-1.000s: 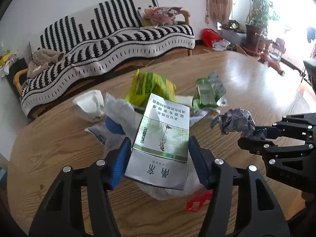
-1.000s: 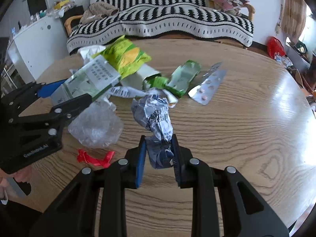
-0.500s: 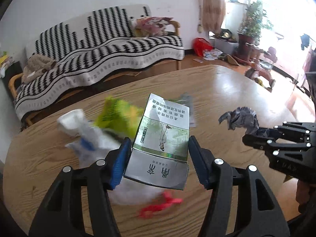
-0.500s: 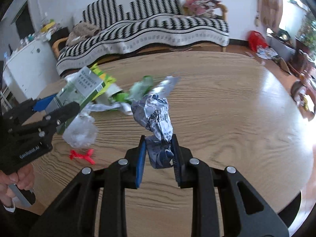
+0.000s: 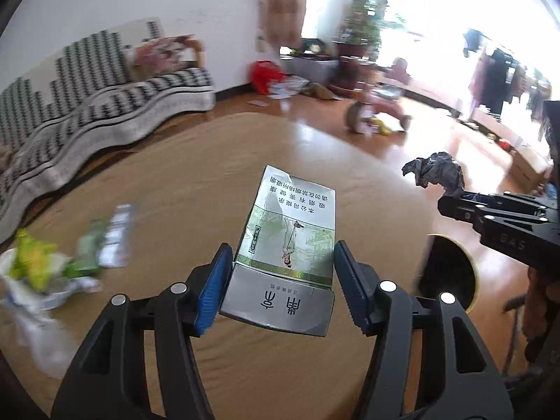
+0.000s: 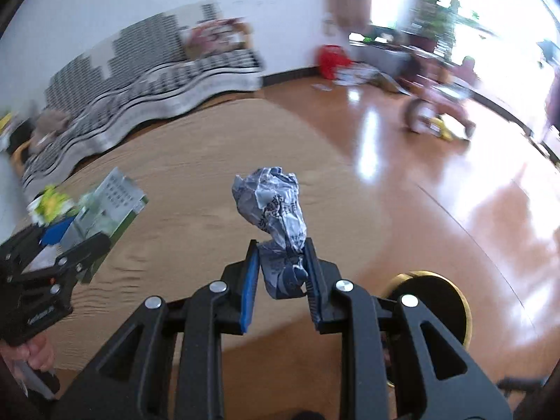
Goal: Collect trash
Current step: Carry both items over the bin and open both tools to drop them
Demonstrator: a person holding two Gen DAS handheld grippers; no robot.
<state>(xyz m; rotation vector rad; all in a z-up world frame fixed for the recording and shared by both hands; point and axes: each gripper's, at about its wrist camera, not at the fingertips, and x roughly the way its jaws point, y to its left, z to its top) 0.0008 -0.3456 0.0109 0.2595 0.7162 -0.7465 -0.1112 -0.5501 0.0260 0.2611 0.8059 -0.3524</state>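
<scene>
Left wrist: left claw (image 5: 282, 288) clamps flattened carton (image 5: 287, 241), right claw (image 6: 282, 281) pinches crumpled wrapper (image 6: 276, 206).

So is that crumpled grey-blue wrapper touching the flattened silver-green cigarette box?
Apart. The left wrist view shows bare wooden table between the cigarette box in the left tool and the crumpled wrapper held by the right tool.

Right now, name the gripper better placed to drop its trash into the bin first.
Right. The right gripper, clamping the crumpled wrapper, sits nearest the black bin; the left gripper holds the cigarette box over the table.
</scene>
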